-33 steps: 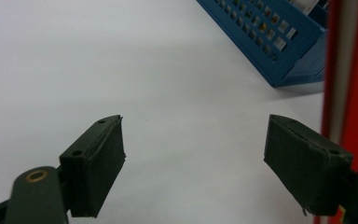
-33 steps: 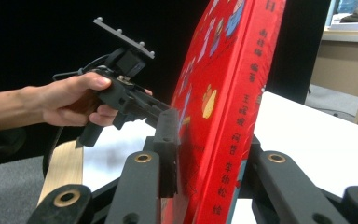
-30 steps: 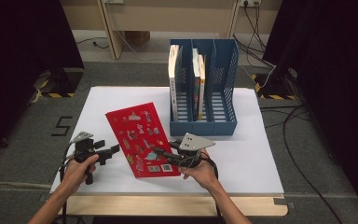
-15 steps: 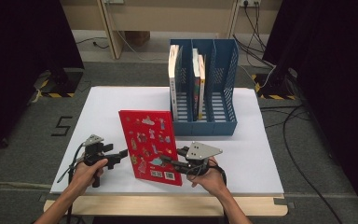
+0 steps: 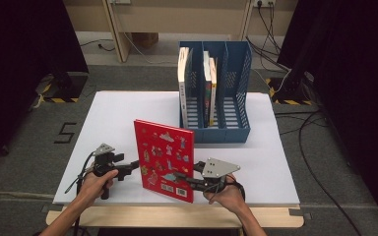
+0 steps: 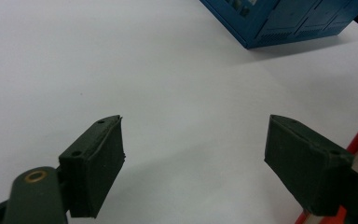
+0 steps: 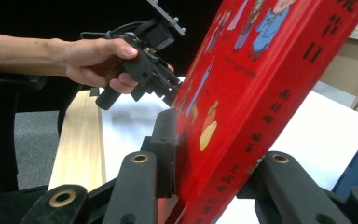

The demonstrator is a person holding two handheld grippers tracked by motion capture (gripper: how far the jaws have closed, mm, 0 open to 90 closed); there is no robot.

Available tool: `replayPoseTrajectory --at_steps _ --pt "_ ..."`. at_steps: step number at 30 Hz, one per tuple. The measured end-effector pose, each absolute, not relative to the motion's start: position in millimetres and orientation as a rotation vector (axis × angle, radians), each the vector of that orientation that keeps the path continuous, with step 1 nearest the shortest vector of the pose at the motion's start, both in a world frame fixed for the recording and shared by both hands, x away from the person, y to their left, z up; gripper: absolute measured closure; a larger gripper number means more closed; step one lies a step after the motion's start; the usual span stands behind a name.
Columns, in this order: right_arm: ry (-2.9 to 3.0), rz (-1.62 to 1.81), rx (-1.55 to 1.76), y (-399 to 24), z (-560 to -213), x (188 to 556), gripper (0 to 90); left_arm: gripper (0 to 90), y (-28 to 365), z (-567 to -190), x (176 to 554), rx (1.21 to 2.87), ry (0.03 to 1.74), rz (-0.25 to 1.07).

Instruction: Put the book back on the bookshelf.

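Standing the red book (image 5: 165, 158) upright on the white table (image 5: 118, 113), in front of the blue file rack (image 5: 215, 93), looks to be the step in hand. Right gripper (image 5: 187, 177) is clamped on the book's lower edge near the spine, seen close in the right gripper view (image 7: 191, 154) with a pad flat on the cover. Left gripper (image 5: 134, 166) sits just beside the book's left edge; its jaws stand apart with nothing between them, bare table ahead and a sliver of red at the right margin of the left gripper view. Judgement: keep the right grip firm and low, and use the left gripper as a steadying stop against the free edge so the book does not topple. Rack already holds other books (image 5: 207, 88) in two slots; the rightmost slot looks free.
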State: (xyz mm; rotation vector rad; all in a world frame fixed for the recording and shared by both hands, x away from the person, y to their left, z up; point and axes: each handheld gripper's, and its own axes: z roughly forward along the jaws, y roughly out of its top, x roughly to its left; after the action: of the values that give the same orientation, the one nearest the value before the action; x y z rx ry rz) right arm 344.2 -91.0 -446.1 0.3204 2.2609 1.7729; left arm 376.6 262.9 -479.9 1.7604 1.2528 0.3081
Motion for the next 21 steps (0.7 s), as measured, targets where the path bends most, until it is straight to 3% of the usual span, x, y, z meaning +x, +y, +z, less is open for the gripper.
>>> replayPoseTrajectory --at_steps 21 --pt "2.266 1.778 0.361 -68 -434 350 72.6 20.6 261 -477 371 1.729 1.255 0.283"
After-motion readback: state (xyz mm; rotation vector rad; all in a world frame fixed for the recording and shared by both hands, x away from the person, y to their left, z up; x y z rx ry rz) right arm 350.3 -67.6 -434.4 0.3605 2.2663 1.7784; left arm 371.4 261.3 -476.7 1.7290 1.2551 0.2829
